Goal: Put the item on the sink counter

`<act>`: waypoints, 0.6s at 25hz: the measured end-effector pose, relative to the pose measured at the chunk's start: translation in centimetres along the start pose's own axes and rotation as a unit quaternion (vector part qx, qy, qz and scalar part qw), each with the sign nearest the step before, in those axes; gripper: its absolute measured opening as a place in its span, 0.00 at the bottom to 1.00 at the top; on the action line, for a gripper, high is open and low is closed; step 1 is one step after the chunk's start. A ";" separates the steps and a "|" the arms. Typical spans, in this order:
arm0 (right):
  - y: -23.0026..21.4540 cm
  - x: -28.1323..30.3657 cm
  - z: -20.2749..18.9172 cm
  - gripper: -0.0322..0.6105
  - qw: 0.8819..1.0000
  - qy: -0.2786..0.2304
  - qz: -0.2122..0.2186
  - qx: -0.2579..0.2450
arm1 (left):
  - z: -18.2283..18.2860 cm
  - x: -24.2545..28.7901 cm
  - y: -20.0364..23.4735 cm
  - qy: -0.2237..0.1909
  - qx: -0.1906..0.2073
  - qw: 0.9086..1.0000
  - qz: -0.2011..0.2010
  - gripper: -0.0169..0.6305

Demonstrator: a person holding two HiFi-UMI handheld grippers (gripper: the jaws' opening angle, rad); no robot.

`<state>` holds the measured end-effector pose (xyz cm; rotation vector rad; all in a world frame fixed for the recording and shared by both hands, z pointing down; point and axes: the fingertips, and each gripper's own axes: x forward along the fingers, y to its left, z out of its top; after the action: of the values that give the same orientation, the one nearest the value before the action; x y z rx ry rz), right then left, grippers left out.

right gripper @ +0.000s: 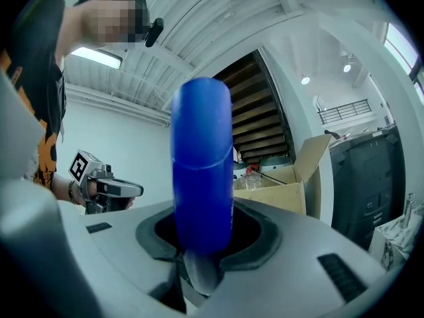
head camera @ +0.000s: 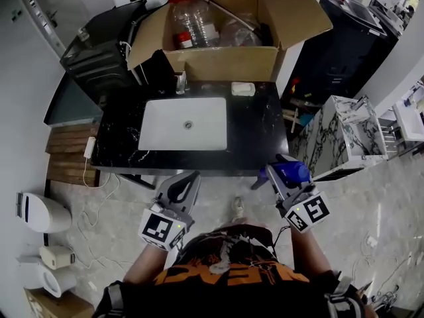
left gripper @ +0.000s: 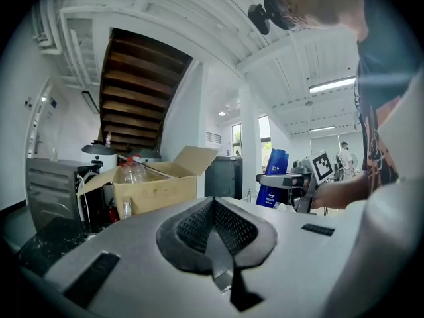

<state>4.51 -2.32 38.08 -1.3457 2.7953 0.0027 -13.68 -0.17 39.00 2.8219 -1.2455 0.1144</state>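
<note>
Right tool point(head camera: 275, 176) clamps blue bottle point(head camera: 293, 172) at mid-body: rigid, smooth, probably light, slip-prone. Left tool point(head camera: 191, 177) closed, empty.

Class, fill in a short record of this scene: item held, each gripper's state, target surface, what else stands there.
item: blue bottle, not yet set down
held by: right gripper, shut on the blue bottle
other hand: left gripper, shut, nothing in it
target: black sink counter with a white basin
at the back: open cardboard box holding clear plastic bottles
</note>
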 end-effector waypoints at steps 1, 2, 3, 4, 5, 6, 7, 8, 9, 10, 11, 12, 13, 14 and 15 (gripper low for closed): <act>-0.6 0.4 0.0 0.27 1.000 0.000 0.002 0.000 | 0.3 0.7 0.1 -0.003 -0.003 1.000 0.001 0.05; -1.1 0.7 0.0 0.27 1.000 0.001 0.004 0.000 | 0.5 1.3 0.2 -0.005 -0.005 1.000 0.001 0.05; -1.7 1.0 0.0 0.27 1.000 0.003 0.005 0.000 | 0.6 1.9 0.3 -0.004 -0.003 1.000 0.001 0.05; -2.3 1.3 -0.1 0.27 1.000 0.005 0.006 0.000 | 0.6 2.4 0.4 -0.001 -0.002 1.000 0.001 0.05; -2.9 1.6 -0.1 0.27 1.000 0.006 0.007 0.001 | 0.7 3.0 0.5 0.000 -0.001 1.000 0.001 0.05; -3.5 1.8 -0.2 0.27 1.000 0.007 0.007 0.002 | 0.9 3.6 0.6 -0.002 -0.004 1.000 0.001 0.05; -4.0 2.1 -0.2 0.27 1.000 0.008 0.007 0.002 | 1.2 4.1 0.7 -0.003 -0.006 1.000 0.002 0.05; -4.6 2.3 -0.2 0.27 1.000 0.008 0.007 0.003 | 1.3 4.7 0.7 -0.003 -0.007 1.000 0.002 0.05; -5.1 2.6 -0.2 0.27 1.000 0.007 0.008 0.004 | 1.4 5.1 0.8 -0.003 -0.006 1.000 0.003 0.05; -5.6 2.8 -0.2 0.27 1.000 0.007 0.008 0.005 | 1.4 5.6 0.9 -0.001 -0.005 1.000 0.003 0.05; -6.1 3.0 -0.3 0.27 1.000 0.006 0.009 0.006 | 1.4 6.0 0.9 0.000 -0.004 1.000 0.004 0.05; -6.5 3.2 -0.4 0.27 1.000 0.006 0.009 0.008 | 1.4 6.4 1.0 0.001 -0.003 1.000 0.005 0.05; -7.0 3.4 -0.5 0.27 1.000 0.006 0.010 0.010 | 1.4 6.9 1.1 0.002 -0.003 1.000 0.007 0.05; -7.5 3.6 -0.6 0.27 1.000 0.007 0.011 0.012 | 1.5 7.3 1.3 0.003 -0.002 1.000 0.009 0.05; -8.0 3.9 -0.8 0.27 1.000 0.009 0.011 0.013 | 1.4 7.7 1.5 0.005 0.000 1.000 0.010 0.05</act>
<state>8.34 -10.34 38.87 -1.3151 2.8148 -0.0441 -9.52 -6.93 38.33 2.8046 -1.2730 0.1301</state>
